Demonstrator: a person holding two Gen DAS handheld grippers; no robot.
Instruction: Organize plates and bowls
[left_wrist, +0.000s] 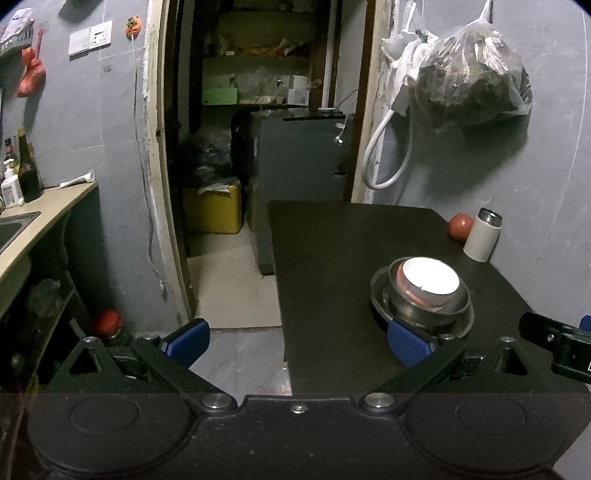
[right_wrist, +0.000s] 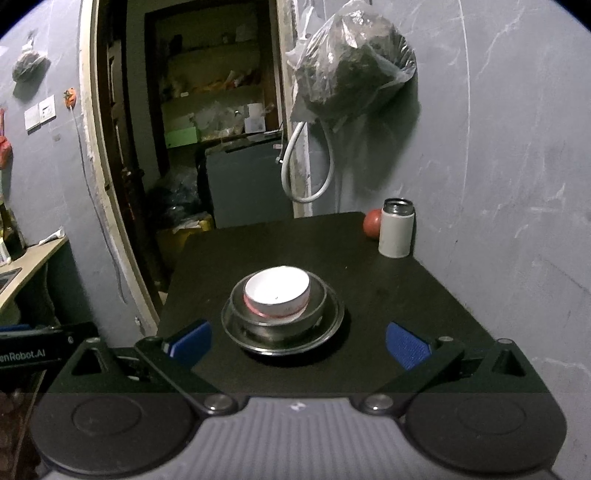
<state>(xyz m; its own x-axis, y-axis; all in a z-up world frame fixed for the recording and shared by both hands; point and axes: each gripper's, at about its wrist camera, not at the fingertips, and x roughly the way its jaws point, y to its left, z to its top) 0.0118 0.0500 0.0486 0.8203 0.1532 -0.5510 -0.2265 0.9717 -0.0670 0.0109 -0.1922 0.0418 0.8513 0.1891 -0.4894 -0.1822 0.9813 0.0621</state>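
Matte black desk (right_wrist: 369, 288), flat top, set against a grey streaked wall. Near its middle, a nested stack: shallow steel plate (right_wrist: 282, 334) with a wide shiny rim at the bottom; a steel bowl (right_wrist: 317, 306) sits inside it; a white bowl (right_wrist: 277, 291) with a reddish band around its outer wall sits inside the steel one. White bowl looks glossy, interior washed out by light; contents cannot be told.

At the desk's far right corner, a white cylindrical flask (right_wrist: 396, 229) with a metal neck stands upright, mouth open. Just behind it, touching or nearly so, a round red fruit (right_wrist: 371, 223).

Right tool (right_wrist: 297, 345): blue ribbed pads spread wide, released, nothing between them; the stack lies just ahead, between the finger lines. Left tool (left_wrist: 295, 343): also spread wide and empty, hanging over the desk's left edge, its right pad in front of the plate's near rim; contact cannot be told.

On the wall above the desk hangs a clear plastic bag (right_wrist: 351, 62), crinkled, filled with a dark lumpy mass. A white hose (right_wrist: 306, 170) loops below it.
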